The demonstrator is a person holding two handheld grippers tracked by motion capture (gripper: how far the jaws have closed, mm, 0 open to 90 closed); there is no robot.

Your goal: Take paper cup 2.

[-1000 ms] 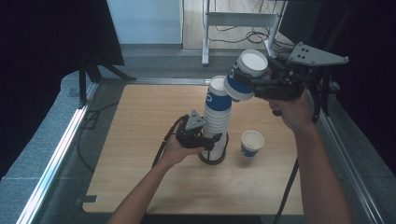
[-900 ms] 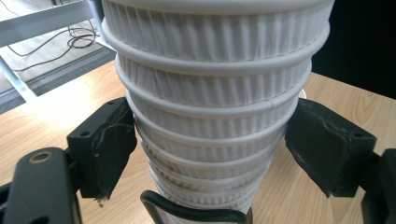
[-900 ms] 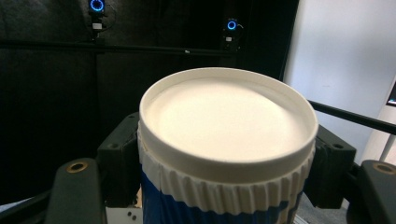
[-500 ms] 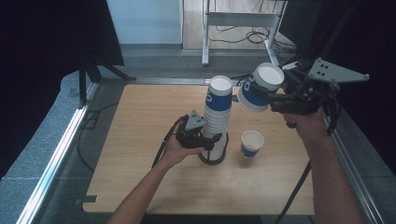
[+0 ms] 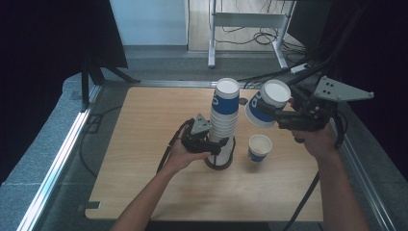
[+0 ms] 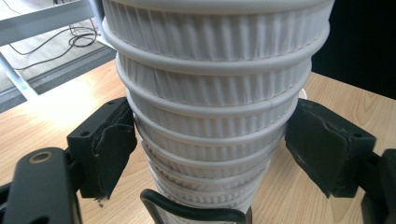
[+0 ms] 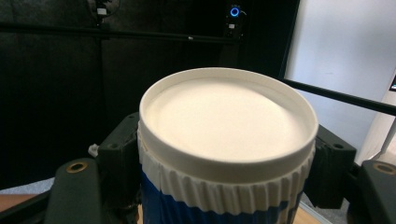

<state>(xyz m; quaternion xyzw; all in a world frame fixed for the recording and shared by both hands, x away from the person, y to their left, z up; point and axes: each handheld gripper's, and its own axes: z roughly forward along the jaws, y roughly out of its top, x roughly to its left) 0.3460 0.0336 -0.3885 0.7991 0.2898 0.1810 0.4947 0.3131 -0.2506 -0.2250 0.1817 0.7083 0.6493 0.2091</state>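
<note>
The held cup (image 5: 263,107) hangs upside down and tilted in the air, just right of the stack's (image 5: 225,120) top and above the lone cup (image 5: 259,147) that stands mouth-up on the desk (image 5: 144,144) right of the stack's foot. My right tongs (image 5: 276,115) pinch this cup by its blue wall; in the right gripper view its white base (image 7: 226,123) faces the camera, with a black jaw pressed to either side.

The stack, a column of inverted cups, stands near the desk's middle. My left tongs (image 5: 219,144) bracket it low down: in the left gripper view the left pad (image 6: 114,149) touches the ribbed wall, while the other pad stands slightly off, so the hold looks like a loose steadying brace more than a squeeze.

The step in hand, as I judge it, is to bring the freed cup away from the stack and set it down right of it. To do this well, I keep the brace low and still, turn the cup mouth-up before lowering it, and place it clear of the lone cup.
</note>
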